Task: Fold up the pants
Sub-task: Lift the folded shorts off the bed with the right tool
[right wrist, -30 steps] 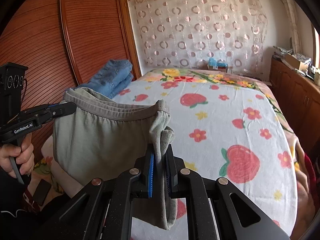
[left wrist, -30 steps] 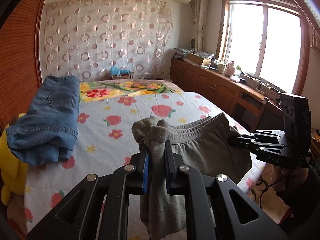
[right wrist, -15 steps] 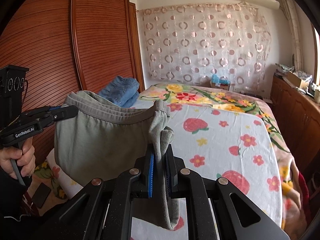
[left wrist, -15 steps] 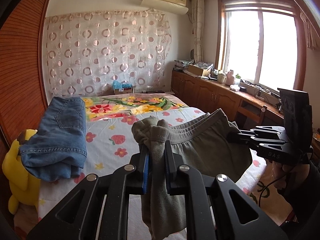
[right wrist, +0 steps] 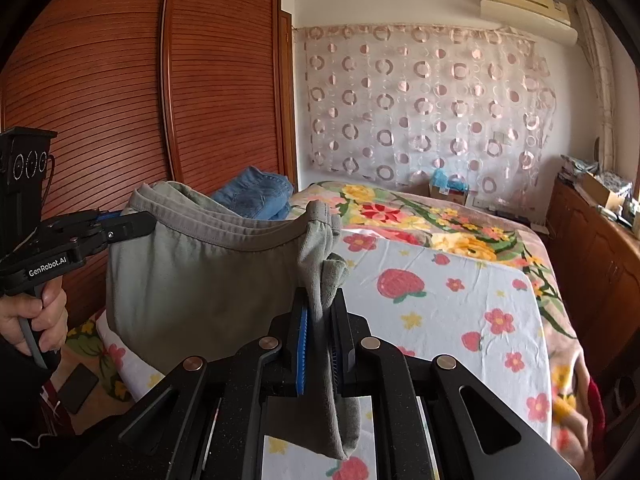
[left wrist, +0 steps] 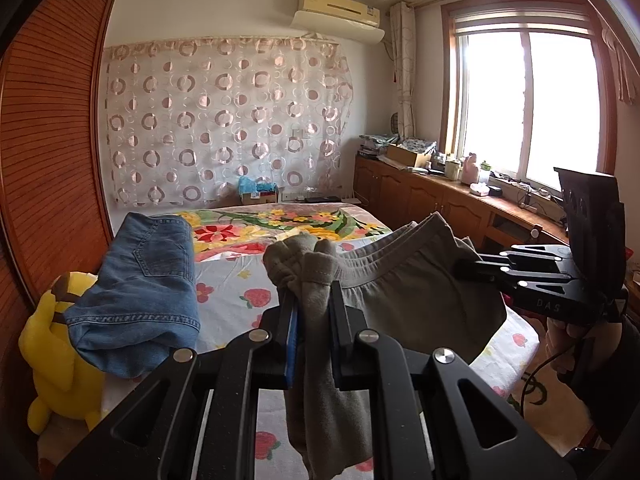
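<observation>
Grey-green pants (left wrist: 420,300) hang in the air above the near end of the bed, stretched by the waistband between both grippers. My left gripper (left wrist: 314,300) is shut on one bunched end of the waistband; it also shows at the left of the right wrist view (right wrist: 132,226). My right gripper (right wrist: 322,304) is shut on the other end, and it shows at the right of the left wrist view (left wrist: 468,268). The pants (right wrist: 200,280) drape down below the waistband; their legs are hidden.
The bed (right wrist: 460,300) has a strawberry-and-flower sheet. Folded blue jeans (left wrist: 148,280) lie at its left side beside a yellow plush toy (left wrist: 52,360). A wooden wardrobe (right wrist: 120,100) stands on the left. A cabinet counter with clutter (left wrist: 460,184) runs under the window.
Both grippers have risen with the pants, lifting the waistband higher above the bed. More of the wall and ceiling is in view. The grip on the pants is unchanged.
</observation>
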`<state>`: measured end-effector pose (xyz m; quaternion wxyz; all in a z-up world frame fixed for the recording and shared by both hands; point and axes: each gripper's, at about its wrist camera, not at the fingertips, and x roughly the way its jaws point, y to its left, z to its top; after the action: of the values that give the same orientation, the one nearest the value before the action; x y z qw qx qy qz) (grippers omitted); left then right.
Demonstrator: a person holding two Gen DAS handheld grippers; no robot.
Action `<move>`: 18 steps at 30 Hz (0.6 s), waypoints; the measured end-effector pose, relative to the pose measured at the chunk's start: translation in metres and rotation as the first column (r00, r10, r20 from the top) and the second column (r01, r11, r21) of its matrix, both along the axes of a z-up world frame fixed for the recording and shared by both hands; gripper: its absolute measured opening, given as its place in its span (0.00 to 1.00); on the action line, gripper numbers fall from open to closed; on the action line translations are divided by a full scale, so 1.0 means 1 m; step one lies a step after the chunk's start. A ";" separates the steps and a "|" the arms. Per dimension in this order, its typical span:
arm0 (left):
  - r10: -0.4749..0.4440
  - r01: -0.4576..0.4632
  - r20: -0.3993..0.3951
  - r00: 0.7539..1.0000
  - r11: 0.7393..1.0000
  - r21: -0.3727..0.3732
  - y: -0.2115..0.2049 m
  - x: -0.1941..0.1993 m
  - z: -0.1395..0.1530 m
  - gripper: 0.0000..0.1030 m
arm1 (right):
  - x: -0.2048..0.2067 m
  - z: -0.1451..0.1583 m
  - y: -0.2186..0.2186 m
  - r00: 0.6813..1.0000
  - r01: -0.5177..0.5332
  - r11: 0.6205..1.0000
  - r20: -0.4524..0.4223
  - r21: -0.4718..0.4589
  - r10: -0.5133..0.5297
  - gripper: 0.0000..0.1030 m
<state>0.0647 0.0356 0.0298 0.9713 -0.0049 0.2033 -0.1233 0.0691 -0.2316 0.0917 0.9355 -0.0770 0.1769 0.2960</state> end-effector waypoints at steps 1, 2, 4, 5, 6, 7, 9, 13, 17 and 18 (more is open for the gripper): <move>0.005 -0.005 0.001 1.000 1.000 0.000 0.002 0.000 0.000 0.14 | 0.002 -0.001 0.000 1.000 -0.005 1.000 0.002 -0.002 0.005 0.09; 0.008 -0.008 0.001 1.000 1.000 0.000 0.004 0.000 0.000 0.14 | 0.001 -0.002 0.000 1.000 -0.010 1.000 0.005 -0.005 0.010 0.09; 0.018 -0.018 0.000 1.000 1.000 0.000 0.007 0.000 0.000 0.14 | 0.005 -0.002 0.003 1.000 -0.019 1.000 0.010 -0.013 0.019 0.09; 0.022 -0.022 -0.001 1.000 1.000 0.000 0.009 0.000 -0.001 0.13 | 0.006 -0.002 0.004 1.000 -0.024 1.000 0.013 -0.016 0.024 0.10; 0.027 -0.027 -0.002 1.000 1.000 0.001 0.011 0.000 -0.002 0.14 | 0.009 -0.002 0.006 0.999 -0.028 0.999 0.014 -0.019 0.029 0.09; 0.032 -0.032 -0.004 0.999 0.999 0.001 0.013 0.001 -0.002 0.14 | 0.011 -0.003 0.008 0.999 -0.034 0.999 0.015 -0.023 0.035 0.09; 0.043 -0.043 -0.007 0.999 0.999 -0.002 0.017 0.003 -0.004 0.14 | 0.014 -0.004 0.012 0.999 -0.045 0.999 0.014 -0.031 0.045 0.09; 0.063 -0.064 -0.023 0.998 0.998 -0.009 0.028 0.010 -0.010 0.14 | 0.026 -0.008 0.019 0.998 -0.066 0.997 0.006 -0.050 0.066 0.09; 0.085 -0.086 -0.038 0.996 0.996 -0.016 0.042 0.019 -0.015 0.14 | 0.046 -0.008 0.028 0.996 -0.085 0.994 -0.008 -0.064 0.085 0.09; 0.093 -0.093 -0.039 0.995 0.996 -0.016 0.045 0.022 -0.016 0.14 | 0.050 -0.008 0.029 0.996 -0.092 0.993 -0.009 -0.069 0.092 0.09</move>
<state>0.0863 0.0810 0.0140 0.9718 -0.0256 0.2203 -0.0797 0.1194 -0.2024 0.0838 0.9171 -0.1164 0.1862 0.3326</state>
